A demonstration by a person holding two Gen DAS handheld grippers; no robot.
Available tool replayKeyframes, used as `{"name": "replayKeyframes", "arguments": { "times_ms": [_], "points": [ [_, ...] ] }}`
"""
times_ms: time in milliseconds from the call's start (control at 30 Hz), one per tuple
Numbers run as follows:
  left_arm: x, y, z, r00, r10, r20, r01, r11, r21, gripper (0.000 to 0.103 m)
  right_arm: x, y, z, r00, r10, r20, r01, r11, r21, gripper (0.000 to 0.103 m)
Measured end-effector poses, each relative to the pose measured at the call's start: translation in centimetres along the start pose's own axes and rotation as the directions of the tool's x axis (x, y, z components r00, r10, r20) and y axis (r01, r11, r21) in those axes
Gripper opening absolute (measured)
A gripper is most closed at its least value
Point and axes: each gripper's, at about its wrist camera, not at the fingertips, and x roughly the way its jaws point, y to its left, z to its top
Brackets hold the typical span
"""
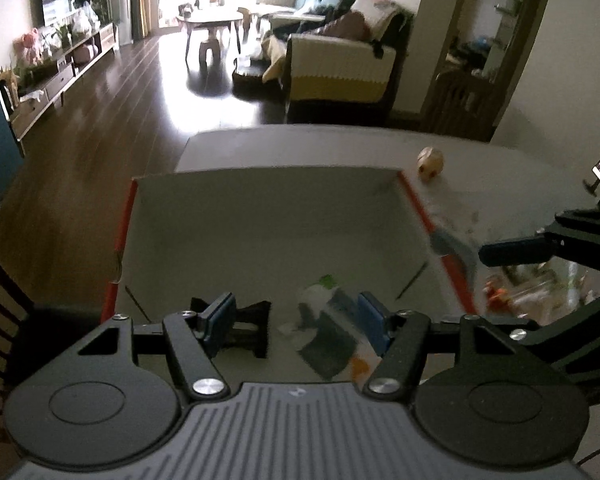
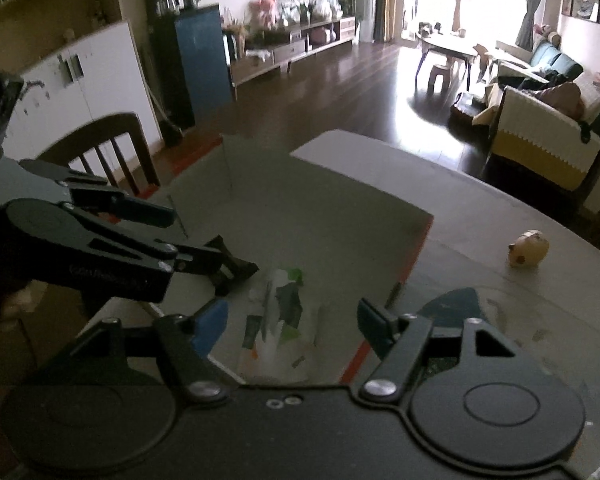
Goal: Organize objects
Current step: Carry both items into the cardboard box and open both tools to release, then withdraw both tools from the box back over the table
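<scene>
Both grippers are held over the box (image 1: 260, 220), an open tray with red edges set on the grey counter (image 1: 500, 168). The left gripper (image 1: 296, 322) is seen with jaws wide and nothing between them; the right gripper (image 2: 292, 320) is likewise spread wide and empty.

In the box, low centre of the left view, a white and green packet (image 1: 328, 320) is lying flat, and a black stand (image 1: 248, 328) is seen just left of it. The packet sits directly ahead of and below both sets of jaws, its long axis running roughly away from the cameras. In the right view the packet (image 2: 276, 328) falls squarely between the fingers, so the right gripper is judged the better lined up, though the left is about as near.

Outside the box, a small tan ball (image 1: 430, 162) is resting on the counter at upper right, well apart from both grippers; a blurred clutter of clear and orange items is glimpsed at right, just beyond the red edge. That ball may be the next thing to be gathered.

Beyond the counter, a dark wood floor (image 1: 120, 120), a sofa (image 1: 340, 68) and a bright window are made out.
</scene>
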Motion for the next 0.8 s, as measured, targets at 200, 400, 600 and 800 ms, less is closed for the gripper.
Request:
{"name": "replayKeyframes", "arguments": {
  "times_ms": [200,400,600,800],
  "points": [
    [-2.6,-2.5,-0.8,0.997,-0.029,0.066,0.029,1.000,-0.002,0.069,-4.0,-0.7,-2.2,0.998,-0.004,0.067,0.002,1.000,0.028,0.078],
    [-4.0,-5.7,-2.0,0.994,-0.048,0.103,0.047,0.999,0.009,0.073,-6.7,-1.7,-4.9,0.994,-0.009,0.112,0.000,0.997,0.077,0.083],
    [-4.6,-9.6,-3.3,0.991,-0.048,0.124,0.044,0.999,0.031,0.074,-8.8,-3.2,-7.9,0.989,-0.014,0.148,-0.008,0.990,0.144,0.089],
    [-4.7,-12.8,-4.3,0.989,-0.057,0.140,0.053,0.998,0.030,0.083,-10.6,-5.4,-10.6,0.986,-0.065,0.155,0.035,0.982,0.188,0.092]
  ]
}}
